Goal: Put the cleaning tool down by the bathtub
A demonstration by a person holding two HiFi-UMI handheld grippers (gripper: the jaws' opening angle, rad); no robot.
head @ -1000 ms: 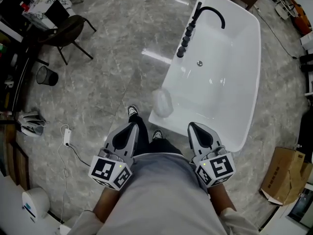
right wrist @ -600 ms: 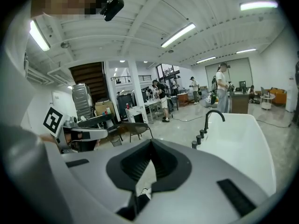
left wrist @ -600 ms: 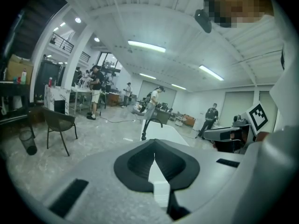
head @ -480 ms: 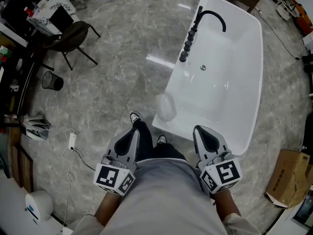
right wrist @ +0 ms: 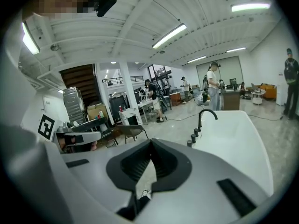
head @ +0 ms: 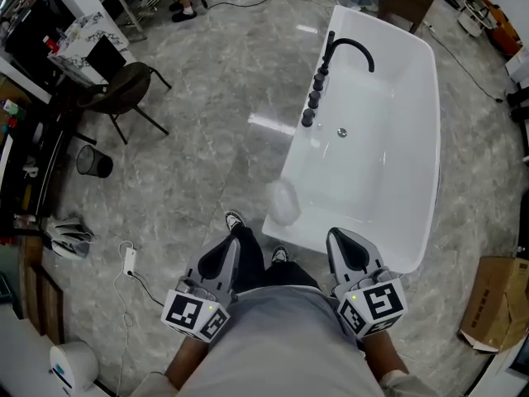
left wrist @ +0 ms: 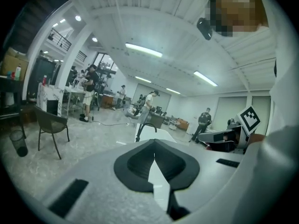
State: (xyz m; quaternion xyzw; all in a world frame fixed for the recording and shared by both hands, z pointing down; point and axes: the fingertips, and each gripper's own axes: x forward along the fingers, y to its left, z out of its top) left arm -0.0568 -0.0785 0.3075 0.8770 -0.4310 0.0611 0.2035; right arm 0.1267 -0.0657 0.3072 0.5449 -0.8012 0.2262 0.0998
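The left claw [head: 230,245] and the right claw [head: 337,238] are both closed, with nothing in them. The pale cleaning tool [head: 283,203] sits right by the white bathtub [head: 388,164].

We note a dark chair [head: 124,93] at the upper left of the head view, standing on a grey marbled floor [head: 207,73]. A black waste bin [head: 93,162] sits just below it. A white plug with cable [head: 130,260] lies at lower left. A cardboard box [head: 494,304] occupies the lower right edge.
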